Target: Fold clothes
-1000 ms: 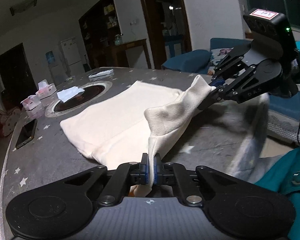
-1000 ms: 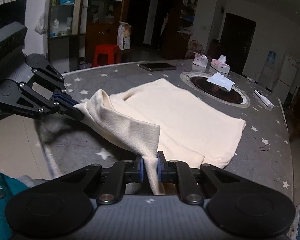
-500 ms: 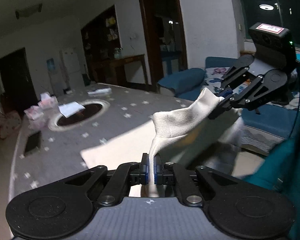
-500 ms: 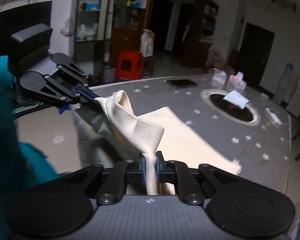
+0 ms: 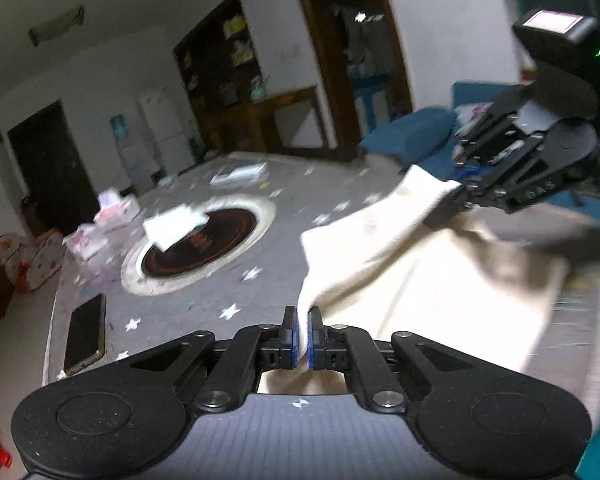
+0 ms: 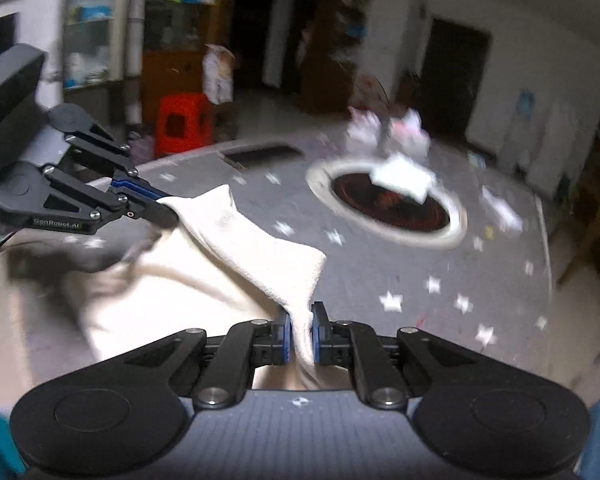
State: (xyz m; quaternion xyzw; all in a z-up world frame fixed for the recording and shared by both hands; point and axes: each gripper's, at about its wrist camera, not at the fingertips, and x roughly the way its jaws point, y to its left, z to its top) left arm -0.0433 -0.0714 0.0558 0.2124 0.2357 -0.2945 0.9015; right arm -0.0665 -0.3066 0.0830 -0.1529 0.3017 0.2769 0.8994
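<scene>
While pinched, cream garment [image 5: 384, 248] aloft

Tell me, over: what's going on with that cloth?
Left gripper, right gripper: both shut on cream garment. Edge lifted, stretched between them above table. Nothing in the way.

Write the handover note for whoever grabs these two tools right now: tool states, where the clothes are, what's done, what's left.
Left tool: shut on one corner of the cream knit garment.
Right tool: shut on the other corner of the same edge.
Garment: the gripped edge is lifted and stretched between the tools; the rest trails at the near edge of the grey star-patterned table.
Done: both corners gripped and raised.
Left: likely lay it flat on the table, then fold; no finished fold shows yet.
</scene>
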